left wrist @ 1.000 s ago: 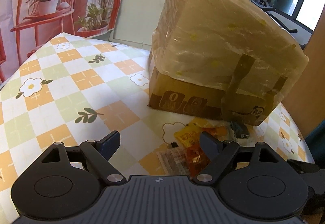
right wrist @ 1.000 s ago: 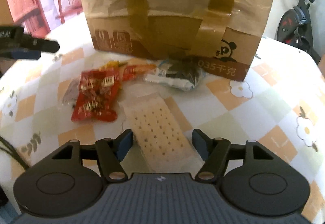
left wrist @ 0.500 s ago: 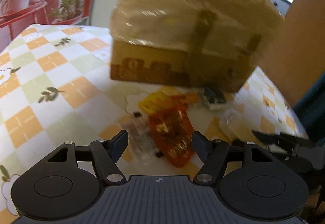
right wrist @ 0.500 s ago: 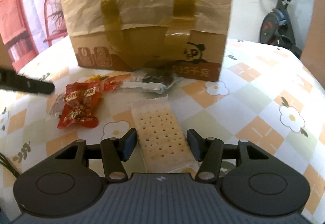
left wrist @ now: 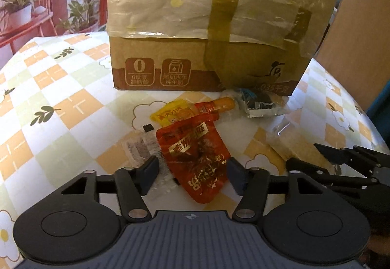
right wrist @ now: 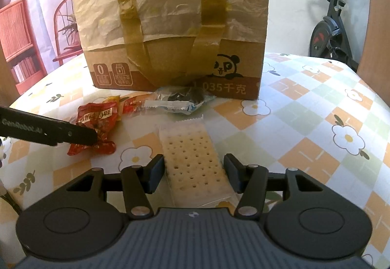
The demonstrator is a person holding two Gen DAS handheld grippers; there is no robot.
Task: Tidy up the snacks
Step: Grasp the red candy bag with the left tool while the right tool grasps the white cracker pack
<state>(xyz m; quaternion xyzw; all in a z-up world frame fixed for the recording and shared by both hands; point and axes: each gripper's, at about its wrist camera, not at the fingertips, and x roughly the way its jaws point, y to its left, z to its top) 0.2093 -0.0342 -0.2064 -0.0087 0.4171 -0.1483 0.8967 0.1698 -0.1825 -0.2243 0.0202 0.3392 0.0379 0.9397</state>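
**Two snack packets lined up between two pairs of open jaws**

The red crinkly foil snack pouch with gold lettering (left wrist: 195,159) lies flat on the flower-checked tablecloth (left wrist: 61,108), overlapping a clear wrapper with a grey printed label (left wrist: 141,147) at its left edge and a small yellow sachet (left wrist: 170,114) behind it. The left gripper (left wrist: 192,171) straddles the pouch's near half; its jaws have just been closing, with the pouch between them, but a gap shows on both sides, so nothing is pinched yet. To do this well, I judge the jaws should close on the red pouch alone, low and across its width, keeping the left finger clear of the clear wrapper so that it is not dragged along.

The pale perforated cracker in a clear wrapper (right wrist: 192,159) lies lengthwise between the fingers of the right gripper (right wrist: 193,172), whose jaws stand apart and just beside its long edges, not visibly pressing. A level, centred squeeze would likely spare the brittle cracker.

Behind both, well apart from the grippers, stands the taped brown cardboard box with a plastic sheet over its top (right wrist: 175,32), with a dark foil-wrapped biscuit pack (right wrist: 180,100) at its foot.
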